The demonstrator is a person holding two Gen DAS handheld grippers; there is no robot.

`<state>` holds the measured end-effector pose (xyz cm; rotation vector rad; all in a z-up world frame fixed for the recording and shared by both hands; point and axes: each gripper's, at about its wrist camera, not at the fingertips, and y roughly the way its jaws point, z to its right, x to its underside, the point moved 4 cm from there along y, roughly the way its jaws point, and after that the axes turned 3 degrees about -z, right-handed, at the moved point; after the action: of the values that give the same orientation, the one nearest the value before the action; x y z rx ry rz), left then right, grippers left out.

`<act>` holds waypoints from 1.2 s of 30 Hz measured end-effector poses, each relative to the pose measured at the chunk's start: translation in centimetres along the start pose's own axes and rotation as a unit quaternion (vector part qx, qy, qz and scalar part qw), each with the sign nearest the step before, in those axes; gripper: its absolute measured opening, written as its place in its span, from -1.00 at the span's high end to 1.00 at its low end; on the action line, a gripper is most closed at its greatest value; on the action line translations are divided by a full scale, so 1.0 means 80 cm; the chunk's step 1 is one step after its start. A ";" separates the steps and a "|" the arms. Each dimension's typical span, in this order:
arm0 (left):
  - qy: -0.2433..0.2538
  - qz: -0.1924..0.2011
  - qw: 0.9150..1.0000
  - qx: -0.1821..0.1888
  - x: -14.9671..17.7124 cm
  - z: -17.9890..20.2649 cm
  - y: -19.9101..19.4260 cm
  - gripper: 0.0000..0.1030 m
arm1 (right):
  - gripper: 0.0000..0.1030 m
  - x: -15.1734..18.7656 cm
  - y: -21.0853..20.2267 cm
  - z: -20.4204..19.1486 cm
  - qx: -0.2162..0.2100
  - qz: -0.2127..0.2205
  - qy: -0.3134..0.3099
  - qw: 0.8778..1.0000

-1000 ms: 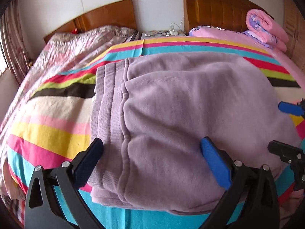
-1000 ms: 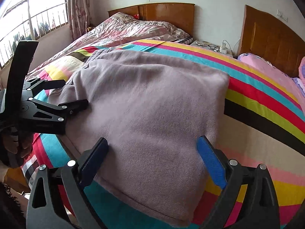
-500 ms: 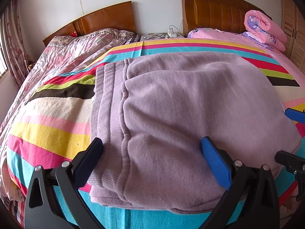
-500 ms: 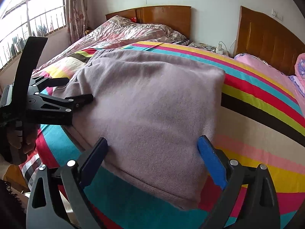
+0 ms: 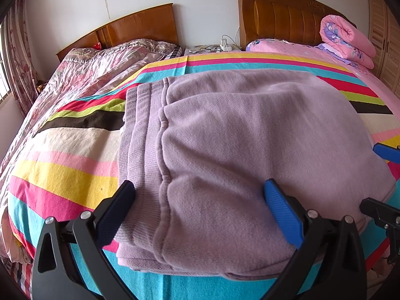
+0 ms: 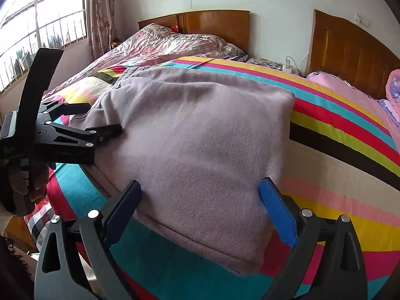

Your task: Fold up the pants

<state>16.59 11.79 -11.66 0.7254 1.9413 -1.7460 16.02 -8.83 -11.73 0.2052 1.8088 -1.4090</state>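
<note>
Lilac fleece pants (image 5: 237, 150) lie folded into a thick rectangle on the striped bedspread (image 5: 62, 170), with the ribbed waistband (image 5: 140, 130) on the left side. My left gripper (image 5: 197, 200) is open, its jaws spread over the near waistband corner and holding no cloth. In the right wrist view the same pants (image 6: 200, 145) fill the middle, and my right gripper (image 6: 200, 200) is open above their near right corner. The left gripper (image 6: 100, 120) shows at the left of that view, held by a hand (image 6: 27, 182). The right gripper's blue fingertip (image 5: 386, 151) shows at the left wrist view's right edge.
A crumpled pink floral quilt (image 5: 100, 65) covers the far left of the bed. A rolled pink blanket (image 5: 347, 37) lies by the right headboard (image 5: 282, 17). A nightstand with chargers and glasses (image 5: 217, 48) stands between the headboards. A barred window (image 6: 37, 37) is at the left.
Both grippers have drawn back a little from the folded pants, and both stay open. The right gripper's tips have slid toward the left wrist view's right edge. The pants lie still.
</note>
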 end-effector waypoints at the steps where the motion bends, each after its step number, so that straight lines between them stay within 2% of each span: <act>1: 0.001 -0.001 1.000 0.000 0.000 0.000 0.000 -0.97 | -0.79 -0.001 -0.001 0.001 0.001 -0.004 -0.002 1.000; 4: -0.007 -0.025 1.000 0.005 -0.006 -0.004 -0.008 -0.97 | -0.79 -0.004 -0.016 0.000 -0.011 -0.017 -0.004 1.000; 5: -0.016 -0.027 0.999 0.006 -0.015 -0.007 -0.017 -0.97 | -0.79 -0.008 -0.026 0.001 -0.026 -0.001 0.003 1.000; 7: -0.017 0.008 0.999 0.029 -0.051 -0.007 -0.047 -0.97 | -0.79 -0.018 -0.042 -0.004 -0.053 0.033 0.006 0.998; 9: 0.003 0.041 0.998 0.048 -0.098 0.002 -0.068 -0.97 | -0.79 -0.033 -0.037 -0.021 -0.066 0.032 -0.014 0.997; 11: 0.027 0.044 0.995 0.083 -0.137 0.020 -0.061 -0.97 | -0.79 -0.049 -0.026 -0.047 -0.071 0.020 -0.042 0.996; 12: 0.040 0.039 0.994 0.092 -0.152 0.029 -0.048 -0.97 | -0.79 -0.055 -0.022 -0.065 -0.088 0.020 -0.060 0.994; 14: 0.055 0.010 0.996 0.075 -0.174 0.037 -0.003 -0.97 | -0.79 -0.061 -0.008 -0.102 -0.117 0.008 -0.097 0.988; 18: 0.036 -0.053 0.996 0.069 -0.168 0.019 0.069 -0.97 | -0.86 -0.031 0.031 -0.151 -0.146 -0.046 -0.147 0.977; 19: 0.029 -0.070 0.995 0.057 -0.161 0.008 0.087 -0.97 | -0.90 -0.024 0.034 -0.158 -0.130 -0.032 -0.162 0.978; 20: 0.025 -0.078 0.995 0.060 -0.156 0.001 0.100 -0.97 | -0.92 -0.020 0.034 -0.163 -0.122 -0.027 -0.176 0.977; 23: 0.027 -0.066 0.995 0.076 -0.152 -0.006 0.105 -0.97 | -0.92 -0.020 0.032 -0.167 -0.115 -0.031 -0.189 0.975; 26: 0.015 -0.044 0.996 0.080 -0.156 -0.012 0.097 -0.97 | -0.92 -0.032 0.019 -0.153 -0.144 -0.026 -0.148 0.978; 27: 0.011 -0.025 0.997 0.078 -0.161 -0.018 0.086 -0.97 | -0.92 -0.037 0.014 -0.149 -0.155 -0.016 -0.137 0.978; 29: 0.008 0.017 0.998 0.059 -0.172 -0.037 0.059 -0.97 | -0.92 -0.052 0.002 -0.150 -0.174 0.013 -0.129 0.976; 31: -0.007 0.038 0.998 0.056 -0.179 -0.063 0.035 -0.97 | -0.92 -0.067 0.000 -0.162 -0.193 0.026 -0.138 0.971; 33: -0.016 0.043 0.998 0.044 -0.178 -0.088 0.023 -0.97 | -0.92 -0.079 0.007 -0.183 -0.201 0.029 -0.158 0.966; 34: -0.020 0.044 0.999 0.022 -0.175 -0.104 0.017 -0.97 | -0.92 -0.081 0.012 -0.195 -0.208 0.028 -0.167 0.963; 36: -0.037 0.041 0.998 0.001 -0.161 -0.132 0.009 -0.97 | -0.92 -0.078 0.033 -0.220 -0.240 0.003 -0.169 0.956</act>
<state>27.28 21.10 -2.88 0.7201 1.8350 -1.7029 12.93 9.55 -8.73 -0.2689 1.7912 -0.8931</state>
